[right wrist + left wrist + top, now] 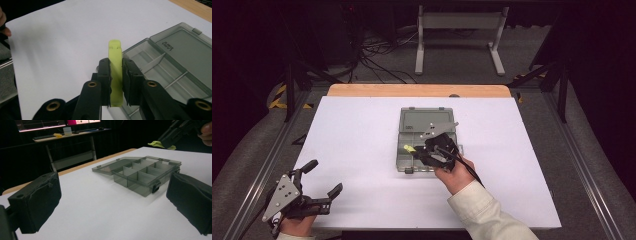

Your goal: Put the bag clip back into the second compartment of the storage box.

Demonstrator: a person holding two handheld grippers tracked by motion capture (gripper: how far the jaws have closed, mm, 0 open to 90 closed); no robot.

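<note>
A yellow-green clip [115, 75] is pinched between the jaws of the right gripper [426, 151] above an open plastic box [427, 127].

The box, grey and divided into compartments, is set near the middle of the white table [362, 150] with its lid laid flat behind it. The clip is held over the box's near left part. The left gripper [322, 179] is held at the table's near left corner, well apart from the box, jaws spread wide.

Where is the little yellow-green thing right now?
The yellow-green piece is pinched between the right tongs, held above the near-left corner of the open grey box in the middle of the white table.
</note>
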